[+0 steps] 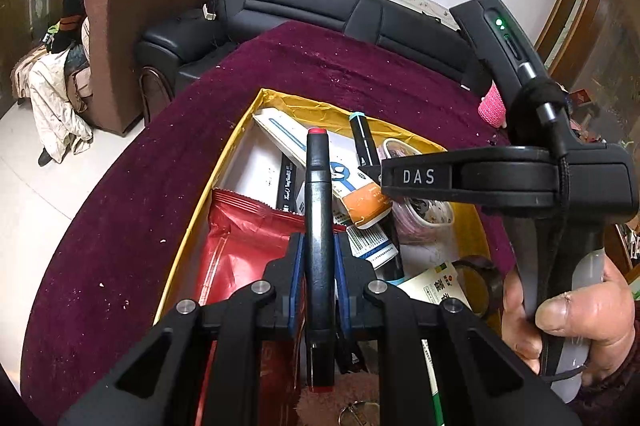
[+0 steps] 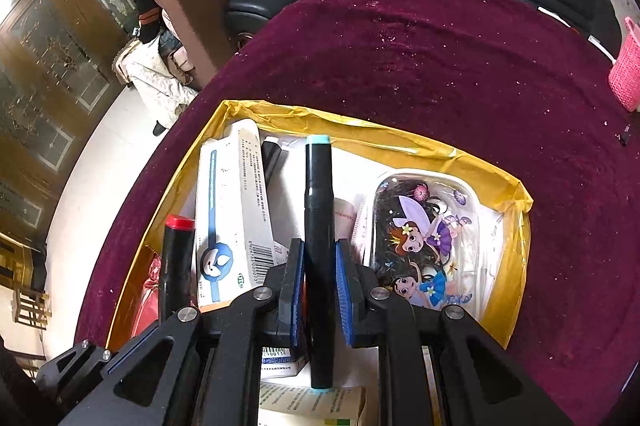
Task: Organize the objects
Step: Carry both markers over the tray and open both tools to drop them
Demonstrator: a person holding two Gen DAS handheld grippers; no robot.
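Observation:
My left gripper (image 1: 319,258) is shut on a black marker with red end caps (image 1: 318,209), held lengthwise over the yellow-lined box (image 1: 276,101). My right gripper (image 2: 319,266) is shut on a black marker with teal end caps (image 2: 318,209), also over the box (image 2: 516,193). The red-capped marker (image 2: 176,258) shows at left in the right wrist view. The teal-capped marker (image 1: 362,141) and the right gripper body (image 1: 508,177) show in the left wrist view.
The box holds a red foil packet (image 1: 244,258), white medicine cartons (image 2: 236,209), a cartoon-print pouch (image 2: 424,242) and other packs. It sits on a maroon tablecloth (image 2: 440,57). A pink basket (image 2: 626,69) stands far right. A black sofa (image 1: 312,5) lies behind.

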